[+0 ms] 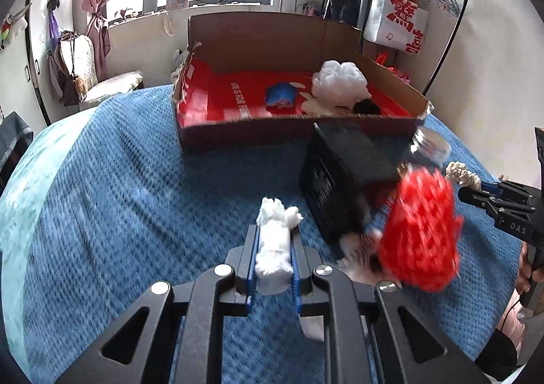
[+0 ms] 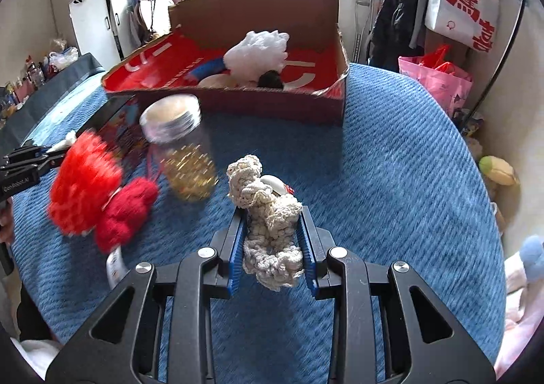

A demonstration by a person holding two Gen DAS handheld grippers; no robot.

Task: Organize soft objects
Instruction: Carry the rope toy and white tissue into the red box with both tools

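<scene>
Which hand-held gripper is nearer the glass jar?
Right. The right hand-held gripper, clamping cream yarn, sits just beside the glass jar. The left hand-held gripper is beyond the red pompom.

Bare blue blanket [image 2: 391,163] gives you open passage to the cardboard box [image 2: 272,102] on the right; the glass jar [image 2: 183,153], black box [image 1: 340,173] and red pouf [image 2: 85,180] crowd the left.

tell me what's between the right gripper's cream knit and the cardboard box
Only bare blue blanket lies between the cream knit and the cardboard box, shown in the right wrist view.
</scene>
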